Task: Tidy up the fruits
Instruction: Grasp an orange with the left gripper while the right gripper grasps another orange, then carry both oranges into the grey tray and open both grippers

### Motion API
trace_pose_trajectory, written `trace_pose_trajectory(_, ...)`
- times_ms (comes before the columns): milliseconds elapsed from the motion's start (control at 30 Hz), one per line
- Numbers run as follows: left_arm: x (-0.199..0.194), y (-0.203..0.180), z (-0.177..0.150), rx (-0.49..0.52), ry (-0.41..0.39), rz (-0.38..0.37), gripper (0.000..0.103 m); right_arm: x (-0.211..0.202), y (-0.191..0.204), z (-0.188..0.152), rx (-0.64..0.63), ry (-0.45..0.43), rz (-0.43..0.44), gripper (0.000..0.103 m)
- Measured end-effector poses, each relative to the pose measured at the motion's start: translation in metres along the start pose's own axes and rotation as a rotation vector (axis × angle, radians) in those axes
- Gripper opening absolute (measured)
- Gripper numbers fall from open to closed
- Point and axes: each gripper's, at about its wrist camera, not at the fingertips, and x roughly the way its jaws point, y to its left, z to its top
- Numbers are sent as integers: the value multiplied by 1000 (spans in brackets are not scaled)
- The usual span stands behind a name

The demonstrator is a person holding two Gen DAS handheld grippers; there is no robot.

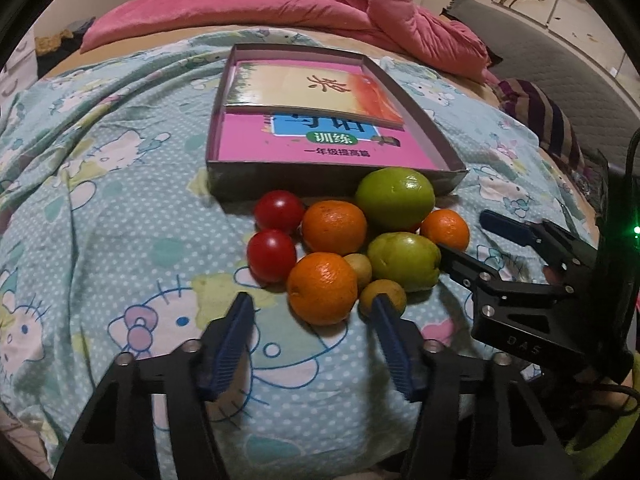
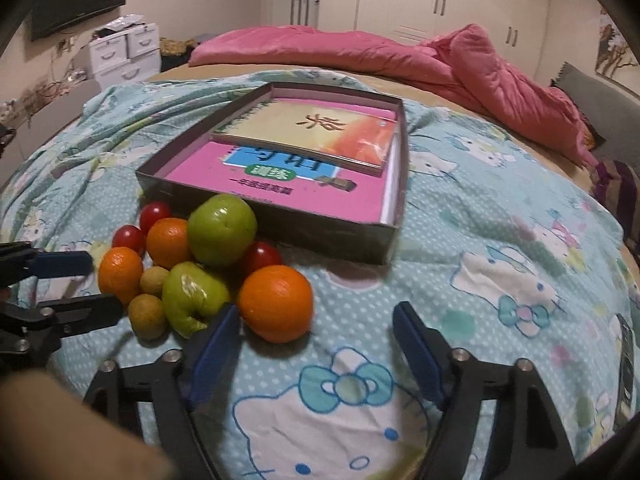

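A pile of fruit lies on the bed in front of a shallow grey box: oranges, two green apples, red tomatoes and small yellow-green fruits. My left gripper is open and empty, its fingers on either side of the nearest orange. It also shows in the right wrist view. My right gripper is open and empty, just right of the pile. It also shows in the left wrist view.
The box holds a pink workbook with a yellow-orange book on top. A Hello Kitty sheet covers the bed. A pink quilt lies bunched at the back.
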Motion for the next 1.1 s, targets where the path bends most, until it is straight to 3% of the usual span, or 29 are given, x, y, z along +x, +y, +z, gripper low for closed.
trace_pose_trajectory(133, 3, 1, 3, -17, 5, -19, 52, 6, 2, 5, -35, 2, 55, 56)
trace_pose_trajectory(200, 6, 2, 5, -24, 12, -23, 46, 9, 4, 7, -47, 9, 93, 40)
trace_pose_trajectory(600, 12, 4, 12, -46, 31, -38, 37, -3, -13, 3, 59, -8, 146, 39)
trace_pose_trajectory(700, 1, 6, 14, -55, 1, -71, 37, -11, -20, 4, 99, -42, 157, 39)
trace_pose_trajectory(833, -18, 8, 21, -57, -76, -54, 37, -24, -21, 11, 105, -113, 155, 39)
trace_pose_trajectory(1100, -18, 24, 55, -78, -122, -12, 37, -27, -24, 37, 141, -178, 152, 39)
